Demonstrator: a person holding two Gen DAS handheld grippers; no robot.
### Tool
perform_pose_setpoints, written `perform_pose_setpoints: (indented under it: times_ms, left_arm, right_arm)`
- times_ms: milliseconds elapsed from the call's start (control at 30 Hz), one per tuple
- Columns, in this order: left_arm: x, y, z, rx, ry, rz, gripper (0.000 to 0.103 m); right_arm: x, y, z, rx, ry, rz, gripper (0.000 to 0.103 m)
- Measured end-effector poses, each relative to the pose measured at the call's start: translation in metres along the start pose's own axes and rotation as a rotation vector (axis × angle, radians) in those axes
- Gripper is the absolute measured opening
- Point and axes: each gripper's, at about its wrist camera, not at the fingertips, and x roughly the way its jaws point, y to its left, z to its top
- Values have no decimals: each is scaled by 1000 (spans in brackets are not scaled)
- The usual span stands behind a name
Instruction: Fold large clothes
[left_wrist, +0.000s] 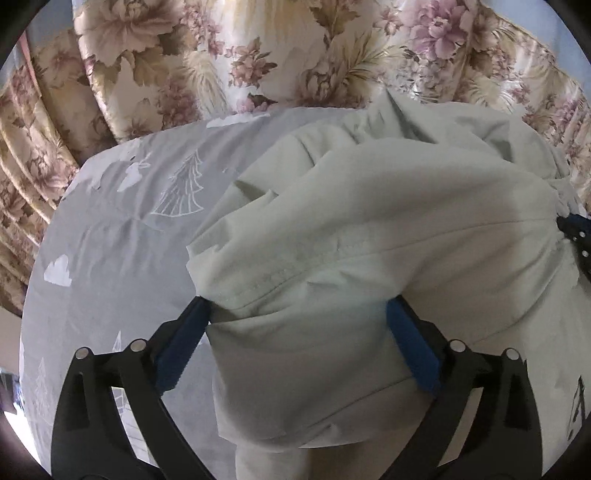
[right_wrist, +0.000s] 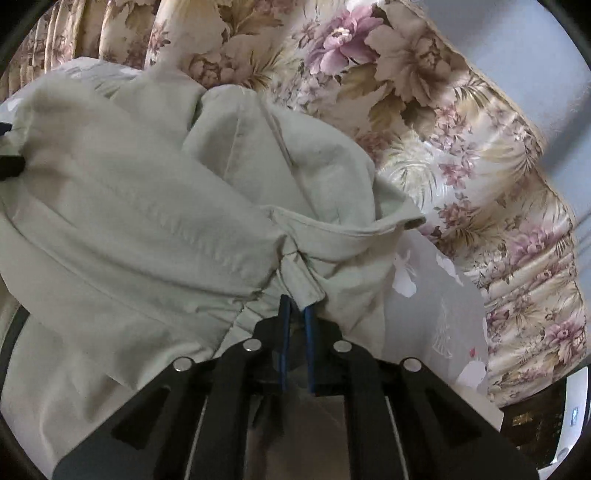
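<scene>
A large pale green garment (left_wrist: 369, 229) is bunched and lifted over a grey bed sheet (left_wrist: 122, 221). My left gripper (left_wrist: 297, 314) is open, its blue pads wide apart, with a thick fold of the garment lying between them. My right gripper (right_wrist: 297, 314) is shut on a seamed edge of the same garment (right_wrist: 147, 206), its blue pads nearly together. The right gripper also shows at the right edge of the left wrist view (left_wrist: 576, 236), pinching the cloth. The lower part of the garment hangs out of sight.
The grey sheet (right_wrist: 436, 302) has white tree and cloud prints. Floral curtains (left_wrist: 258, 55) hang close behind the bed and also show in the right wrist view (right_wrist: 461, 147). Dark furniture (right_wrist: 535, 424) sits at the lower right.
</scene>
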Motion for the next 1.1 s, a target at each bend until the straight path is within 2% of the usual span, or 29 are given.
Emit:
perform_pose_setpoints:
  times_ms: [33,67,133,233,300,400,500,600,700,800,833,867,900,967,1033,1100]
  left_arm:
    - [-3,1,0,-4,-4,-2,96]
    - [-7,1,-1,-5,-10,-5,96]
    - [-18,3,-2,-1,-29,-3,96]
    - [-35,7,-1,-2,-79,-8,96]
    - [-45,10,0,-11,-114,-10,98]
    - [-56,14,1,-27,-168,-6,100]
    - [-57,17,-1,-55,-170,-26,100]
    - [-55,17,-4,-71,-155,-51,100]
    - [-56,11,-6,-51,-151,-42,100]
    - [-57,7,-7,-35,-150,-36,100]
    - [-57,6,-7,-35,-151,-31,100]
    - [-57,5,-7,-35,-152,-29,100]
    - [-56,5,-7,-37,-152,-28,100]
    - [-57,5,-6,-45,-149,-24,100]
    - [-59,6,-6,-44,-154,-14,100]
    - [-64,8,-6,-30,-168,11,100]
  right_arm:
    - [-9,-11,-1,49,-13,44,18]
    - [-21,-24,-4,107,-34,80,36]
    - [-50,-62,-21,234,-98,104,45]
    - [-72,-127,-63,436,-112,103,46]
    - [-74,-175,-103,587,-92,41,49]
    - [-68,-227,-162,815,-43,-2,50]
    - [-62,-249,-216,1011,-26,9,52]
    - [-56,-256,-260,1239,-57,82,56]
    - [-42,-261,-281,1371,-29,72,56]
    - [-29,-259,-274,1374,-39,76,58]
    - [-25,-259,-269,1356,-55,69,53]
    - [-21,-258,-262,1334,-76,68,21]
    - [-18,-259,-253,1288,-85,60,10]
    - [-29,-262,-237,1185,-102,-83,7]
    - [-66,-274,-219,1089,-181,-282,5]
    - [-100,-285,-208,1022,-233,-415,5]
